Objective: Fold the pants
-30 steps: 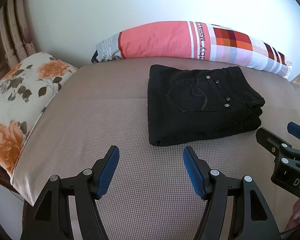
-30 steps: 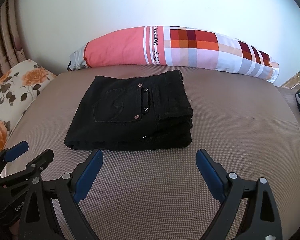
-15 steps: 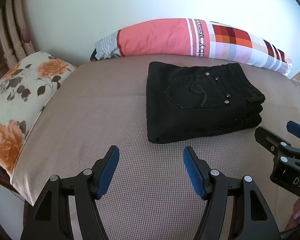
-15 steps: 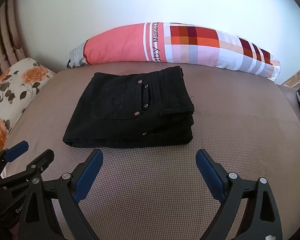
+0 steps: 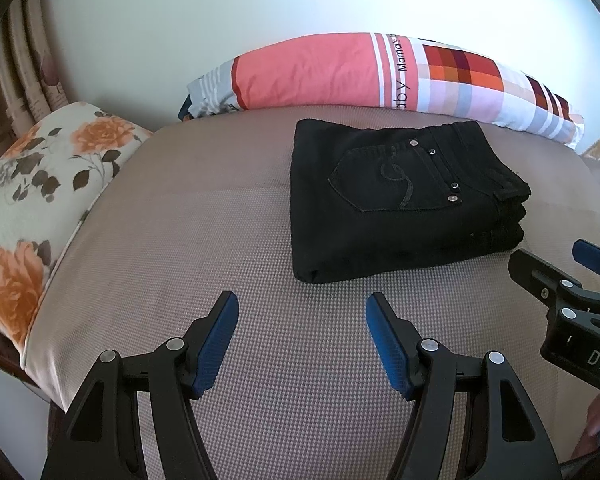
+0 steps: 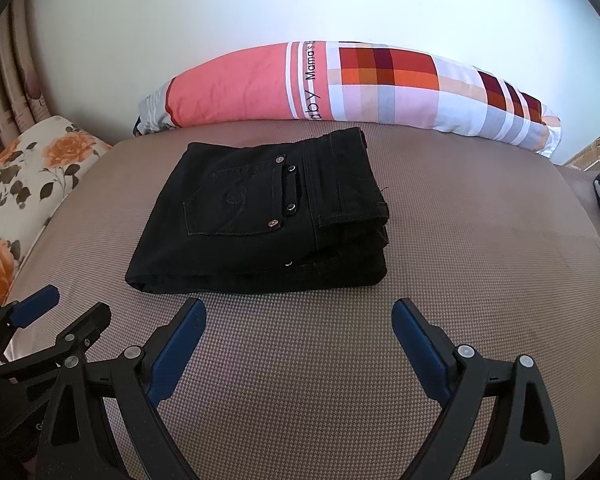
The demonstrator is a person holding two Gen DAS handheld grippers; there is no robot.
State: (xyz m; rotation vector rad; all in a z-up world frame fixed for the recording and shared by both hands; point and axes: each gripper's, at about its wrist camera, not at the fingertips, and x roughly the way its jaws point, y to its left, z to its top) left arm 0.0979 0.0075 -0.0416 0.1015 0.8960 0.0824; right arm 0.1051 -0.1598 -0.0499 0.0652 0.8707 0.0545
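Left wrist view: your left gripper (image 5: 302, 312) hangs over the mattress (image 5: 172, 248), jaws roughly halfway apart, nothing between them. Black pants (image 5: 400, 200) lie folded in a thick stack just ahead, near the striped pillow (image 5: 320, 72). Denim looks heavy and fairly stiff, not slippery; if you regrip, take the stack's thick near edge. Versus a second ago the pants sit slightly higher in frame, otherwise nothing changed.

Right wrist view: your right gripper (image 6: 298, 318) is wide open and empty, pants (image 6: 260, 220) just beyond the tips, apart from them. Floral pillow (image 6: 24, 184) far left. Same small upward shift here; fold looks finished.
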